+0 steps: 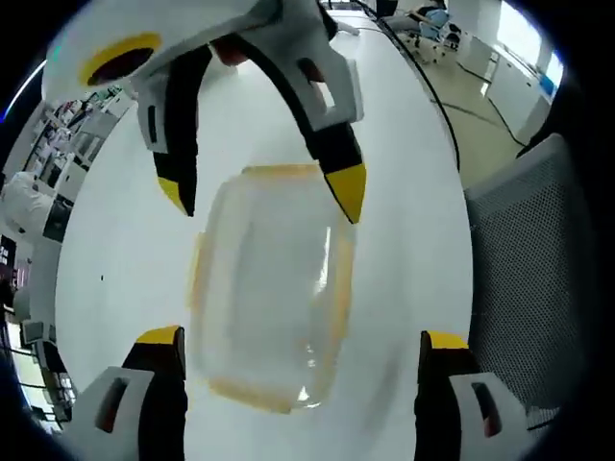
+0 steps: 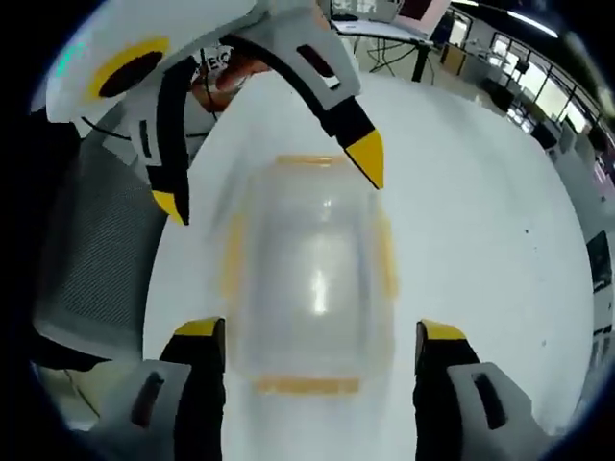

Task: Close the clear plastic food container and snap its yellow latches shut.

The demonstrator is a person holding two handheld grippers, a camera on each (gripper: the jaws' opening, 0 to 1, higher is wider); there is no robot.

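Clear plastic container (image 1: 274, 288) with yellow latches (image 1: 338, 288) sits on the white table (image 1: 413, 173), lid on, between both tools. The left gripper (image 1: 303, 346) and right gripper (image 2: 320, 336) face each other across it, jaws spread wide, holding nothing. Contents unclear through blur.

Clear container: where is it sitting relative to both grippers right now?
The clear container lies on the white table, centred between the open left gripper near one end and the open right gripper at the opposite end; a mesh chair stands alongside.
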